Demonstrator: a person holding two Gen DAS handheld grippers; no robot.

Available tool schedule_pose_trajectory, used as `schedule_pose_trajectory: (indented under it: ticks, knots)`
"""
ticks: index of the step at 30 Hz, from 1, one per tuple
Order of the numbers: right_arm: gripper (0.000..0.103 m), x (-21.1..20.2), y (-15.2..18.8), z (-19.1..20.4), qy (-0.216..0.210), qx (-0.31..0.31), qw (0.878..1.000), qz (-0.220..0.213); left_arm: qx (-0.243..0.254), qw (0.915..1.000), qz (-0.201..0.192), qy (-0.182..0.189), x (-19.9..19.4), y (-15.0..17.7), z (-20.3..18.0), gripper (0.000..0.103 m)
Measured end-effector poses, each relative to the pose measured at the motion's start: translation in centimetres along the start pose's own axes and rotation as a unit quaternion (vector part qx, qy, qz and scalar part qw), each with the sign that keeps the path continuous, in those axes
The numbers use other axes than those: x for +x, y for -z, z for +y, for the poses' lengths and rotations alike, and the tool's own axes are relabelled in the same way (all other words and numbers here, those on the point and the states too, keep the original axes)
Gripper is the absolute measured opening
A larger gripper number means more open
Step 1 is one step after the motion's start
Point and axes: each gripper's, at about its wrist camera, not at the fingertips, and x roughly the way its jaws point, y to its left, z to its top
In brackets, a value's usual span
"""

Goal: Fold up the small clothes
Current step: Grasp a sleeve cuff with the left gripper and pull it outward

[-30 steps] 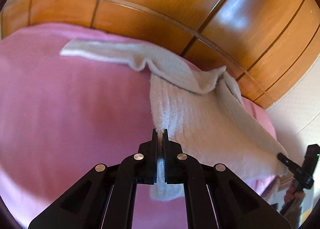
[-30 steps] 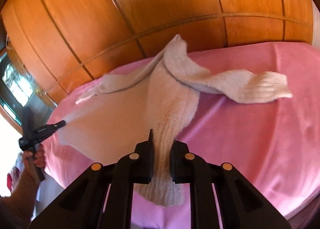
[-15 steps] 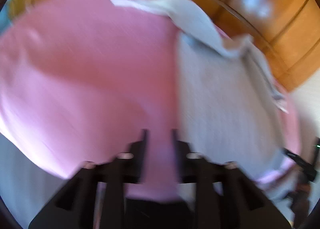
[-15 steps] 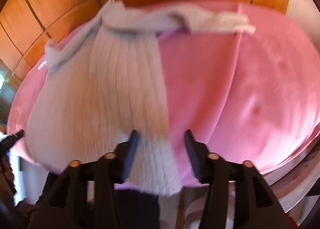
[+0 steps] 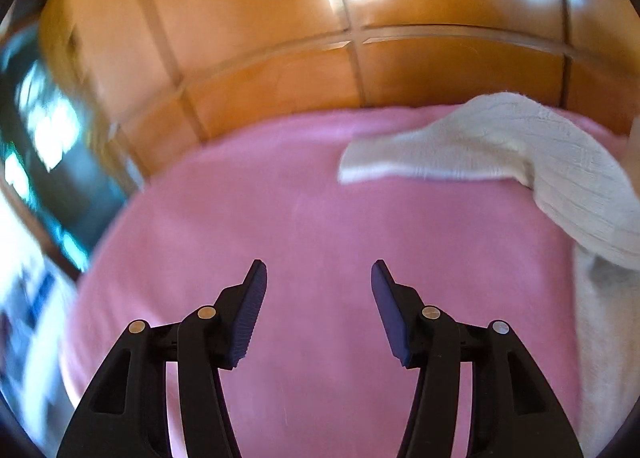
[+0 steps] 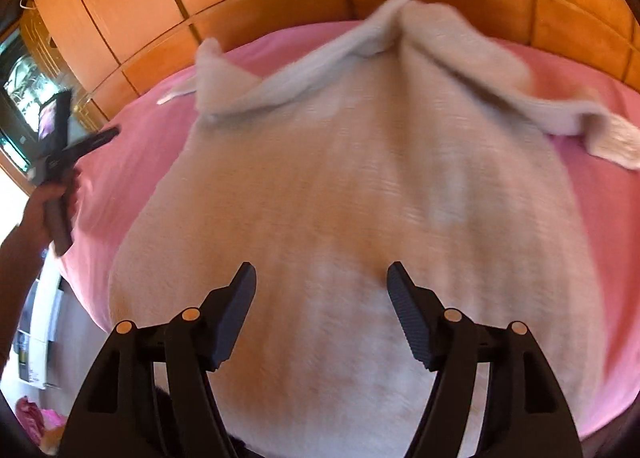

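Left wrist view: the left gripper (image 5: 318, 278) is seen with its jaws apart, having just been opening, and nothing is held between them — only bare pink blanket (image 5: 280, 217) lies beyond the pads. Wide open room is left ahead and to the left, up to the blanket's far edge against the wooden panelling (image 5: 280, 77). The cream knit sweater (image 5: 540, 161) is draped at the right edge, one sleeve stretched across the blanket. In the right wrist view, the right gripper (image 6: 322, 282) is likewise spread, having just been opening, over the sweater's body (image 6: 360, 197), not pinching it. A hand (image 6: 38, 209) at the left blanket edge is seen holding the other gripper. No writing can be read.
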Motion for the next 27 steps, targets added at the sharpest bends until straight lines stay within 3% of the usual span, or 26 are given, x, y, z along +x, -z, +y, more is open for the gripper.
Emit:
schedule_pose_trajectory:
  ticks: [3,6,14,15,16,17,20,24,27]
  knots:
    - [0.068,1.3,-1.0,-0.1,-0.012,0.002,1.000,0.002,0.091,0.9951,-0.028,-0.025,3.2,-2.4,-2.2,0.053]
    - [0.068,2.1,-2.4,-0.2,-0.028,0.019,0.999,0.005,0.142,0.9889,-0.027,-0.035,6.7,-3.8,-3.7,0.053]
    - [0.068,3.2,-4.1,-0.7,-0.036,0.027,0.999,0.012,0.203,0.9783,-0.022,-0.032,14.2,-6.6,-5.6,0.052]
    - [0.068,3.3,-4.1,-0.7,-0.036,0.028,0.999,0.011,0.198,0.9798,-0.018,-0.021,14.6,-7.0,-5.6,0.034]
    - [0.069,3.6,-4.4,-0.8,-0.039,0.030,0.999,0.011,0.192,0.9814,-0.001,0.003,15.1,-7.3,-5.6,0.004]
    - [0.069,3.9,-4.7,-0.8,-0.041,0.031,0.999,0.010,0.192,0.9812,0.016,0.010,15.6,-7.4,-5.7,0.003]
    - [0.069,4.7,-5.8,-0.6,-0.044,0.028,0.999,0.004,0.175,0.9844,0.010,0.015,14.1,-7.7,-5.1,0.002]
    - [0.069,5.9,-7.4,-0.3,-0.045,0.012,0.999,-0.003,0.114,0.9913,-0.015,0.063,8.4,-8.0,-1.4,0.001]
    - [0.068,7.1,-8.3,0.5,-0.044,0.000,0.999,-0.004,0.090,0.9926,-0.036,0.074,3.8,-7.9,1.4,0.001]
